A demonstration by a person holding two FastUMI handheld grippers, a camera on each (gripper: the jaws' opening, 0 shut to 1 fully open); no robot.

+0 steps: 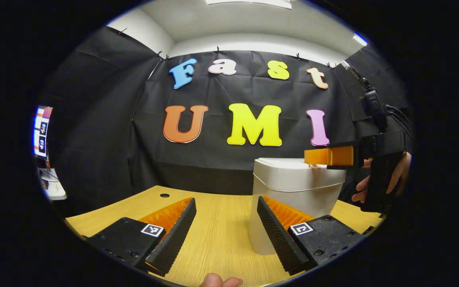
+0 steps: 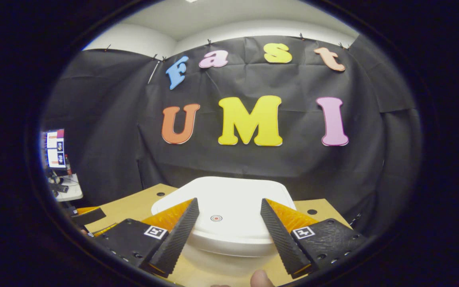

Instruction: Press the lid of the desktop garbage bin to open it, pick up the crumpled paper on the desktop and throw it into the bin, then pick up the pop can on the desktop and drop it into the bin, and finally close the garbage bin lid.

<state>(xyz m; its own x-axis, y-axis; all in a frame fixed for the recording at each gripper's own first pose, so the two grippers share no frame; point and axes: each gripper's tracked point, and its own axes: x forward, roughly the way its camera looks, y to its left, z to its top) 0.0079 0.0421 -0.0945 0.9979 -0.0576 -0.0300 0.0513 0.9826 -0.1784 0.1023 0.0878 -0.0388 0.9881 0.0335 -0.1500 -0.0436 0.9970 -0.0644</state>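
Observation:
The white desktop bin (image 1: 293, 187) stands on the wooden desk with its lid (image 2: 229, 199) down. A small round mark (image 2: 216, 218) sits on the lid's near part. My right gripper (image 2: 225, 235) hovers open just above the lid, one finger on each side of the mark. In the left gripper view that right gripper (image 1: 313, 156) reaches in from the right over the lid's right edge, held by a hand (image 1: 377, 179). My left gripper (image 1: 225, 235) is open and low over the desk, nothing between its fingers, with the bin just ahead to its right.
The wooden desk (image 1: 213, 223) has a cable hole at its back left (image 1: 164, 195) and another behind the bin (image 2: 312, 211). A monitor (image 1: 42, 131) and a small white side table (image 1: 54, 187) stand beyond the desk's left edge.

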